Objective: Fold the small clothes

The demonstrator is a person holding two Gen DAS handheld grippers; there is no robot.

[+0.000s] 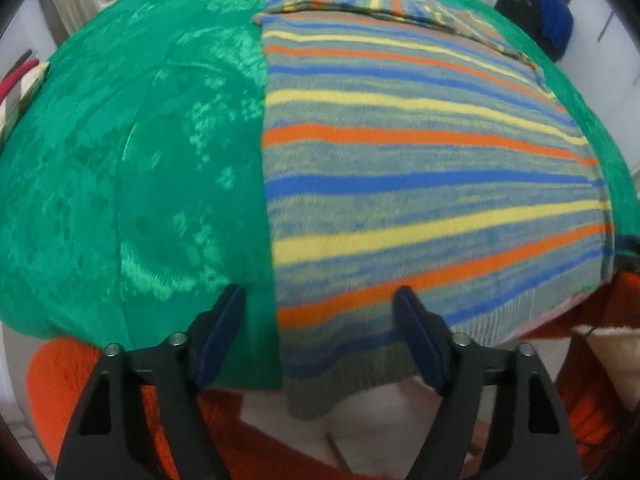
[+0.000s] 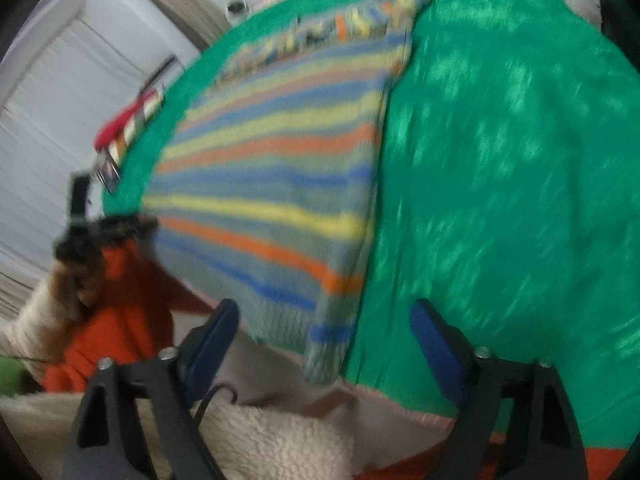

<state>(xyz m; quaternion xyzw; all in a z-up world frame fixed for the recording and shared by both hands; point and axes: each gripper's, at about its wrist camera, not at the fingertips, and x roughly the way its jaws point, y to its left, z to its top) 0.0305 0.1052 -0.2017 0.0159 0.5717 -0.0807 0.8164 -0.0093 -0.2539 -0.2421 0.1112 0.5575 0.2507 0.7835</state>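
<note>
Striped sweater (image 1: 420,184) flat on green cloth (image 1: 132,168), hem hanging over near edge. Left gripper (image 1: 320,332) jaws apart, empty – hem corner between them. Right gripper (image 2: 324,344) likewise, straddling opposite corner. Best play: pinch both corners evenly, lift together – keep hem taut, fold square.

Right wrist view: motion-blurred throughout; the stripes of the folded striped sweater (image 2: 272,184) smear together and its knit texture cannot be read. The left hand-held gripper (image 2: 80,216), at the left edge, is a dark blur; whether its jaws are apart cannot be told there. Small red and striped items (image 2: 132,124) beyond the green cloth (image 2: 500,180) are too blurred to identify. Left wrist view: the sweater's near hem hangs past the cloth's edge, hiding what lies beneath; a blue object (image 1: 554,26) at upper right is too small to identify.
</note>
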